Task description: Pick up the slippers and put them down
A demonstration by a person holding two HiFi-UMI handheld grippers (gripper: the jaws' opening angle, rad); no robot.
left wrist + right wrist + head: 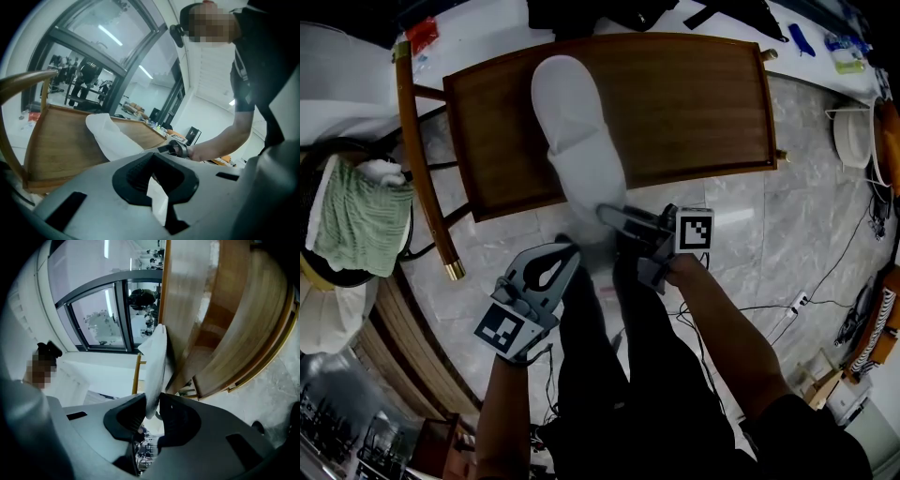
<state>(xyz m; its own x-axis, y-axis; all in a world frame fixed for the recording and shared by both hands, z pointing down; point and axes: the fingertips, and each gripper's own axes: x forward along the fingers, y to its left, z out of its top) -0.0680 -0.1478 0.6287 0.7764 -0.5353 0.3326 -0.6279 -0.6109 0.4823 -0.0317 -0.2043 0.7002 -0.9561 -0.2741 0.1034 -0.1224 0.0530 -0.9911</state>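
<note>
- Head view: the white slipper (577, 141) lies lengthways on the seat of the wooden chair (694, 103), with its heel end hanging over the front edge towards me. My right gripper (614, 217) meets that heel end just off the seat. My left gripper (567, 253) hangs low beside it over the floor (825, 234), apart from the slipper.
- Left gripper view: the jaws meet at their tips with only pale floor showing through the gap behind them, so this tool holds nothing. The slipper is ahead on the seat, with the right gripper at its near end.
- Right gripper view: the jaws are drawn in narrow, and the thin edge of the slipper stands between the pads, pinched there.
- As I judge it, the bite is shallow and the fabric is soft, so I should lift slowly and straight up, letting the toe peel off the seat without dragging it. I should also keep the left tool clear of the drooping sole.
</note>
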